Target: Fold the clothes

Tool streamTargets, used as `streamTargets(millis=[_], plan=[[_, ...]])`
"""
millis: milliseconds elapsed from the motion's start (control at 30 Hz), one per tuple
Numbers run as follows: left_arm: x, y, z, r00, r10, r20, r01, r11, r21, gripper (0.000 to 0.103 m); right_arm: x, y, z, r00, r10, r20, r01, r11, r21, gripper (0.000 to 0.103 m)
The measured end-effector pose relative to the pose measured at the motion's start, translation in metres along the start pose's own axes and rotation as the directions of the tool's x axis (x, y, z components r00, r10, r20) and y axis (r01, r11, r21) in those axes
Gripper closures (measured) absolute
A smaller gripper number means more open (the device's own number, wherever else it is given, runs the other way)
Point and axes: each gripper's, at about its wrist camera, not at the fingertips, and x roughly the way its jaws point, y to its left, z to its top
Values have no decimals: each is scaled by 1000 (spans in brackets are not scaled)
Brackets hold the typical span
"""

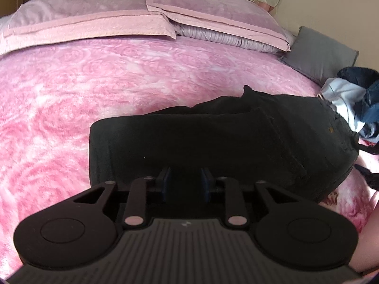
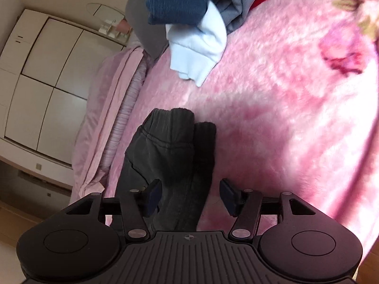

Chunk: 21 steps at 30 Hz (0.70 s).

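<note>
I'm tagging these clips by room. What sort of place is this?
Most likely a bedroom: a bed under a pink blanket, pillows at its head, and a white wardrobe beside it.

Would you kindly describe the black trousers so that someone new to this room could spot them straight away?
Start at the bed under the pink rose-patterned blanket, with pillows at its head. On the blanket, near the side where a heap of loose clothes lies, are the black trousers. Unlike that blue, white and grey heap, they are one dark, neatly folded bundle with a gathered waistband.
</note>
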Motion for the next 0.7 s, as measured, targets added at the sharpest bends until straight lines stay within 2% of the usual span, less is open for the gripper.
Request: streamTargets(millis=[167,200,233,300,333,400,467,533,567,600,700], plan=[[1,8,-1,1000,-30,0,30,999,-29,80,24,5,6,1000,16,-22,-17,1000,-18,46],[3,10,-1,999,-36,0,36,999,-33,80,28,6,6,1000,15,-28,-16,999,-32,53],[6,12,-2,999,-42,3,42,998,-35,80,31,9,5,999,-7,-35,4,998,-66,71],[12,16,-3,999,-44,4,44,998,-38,83,33,12,2,999,-29,-36,24,993,-119,78],[13,18,-2,999,-44,2,44,998,-41,87,33,13,-1,999,-34,-29,29,989,-145,81],[10,20,2,999,-51,2,51,998,-47,87,32,39,-15,994,-103,34,108,949,-297,83],[4,25,4,999,-49,15,50,997,-52,87,32,65,-30,981,-161,106,191,879,-437,86],[-6,35,6,999,-38,37,41,996,-73,87,30,92,-46,961,-201,189,274,780,-562,89],[-11,41,7,998,-31,50,35,996,-87,87,27,113,-63,951,-174,255,302,698,-649,89],[-17,48,7,998,-16,60,22,994,-105,87,23,130,-79,949,-130,286,300,642,-705,90],[-35,73,4,995,64,76,-50,983,-177,86,10,176,-129,940,13,341,299,451,-841,90]])
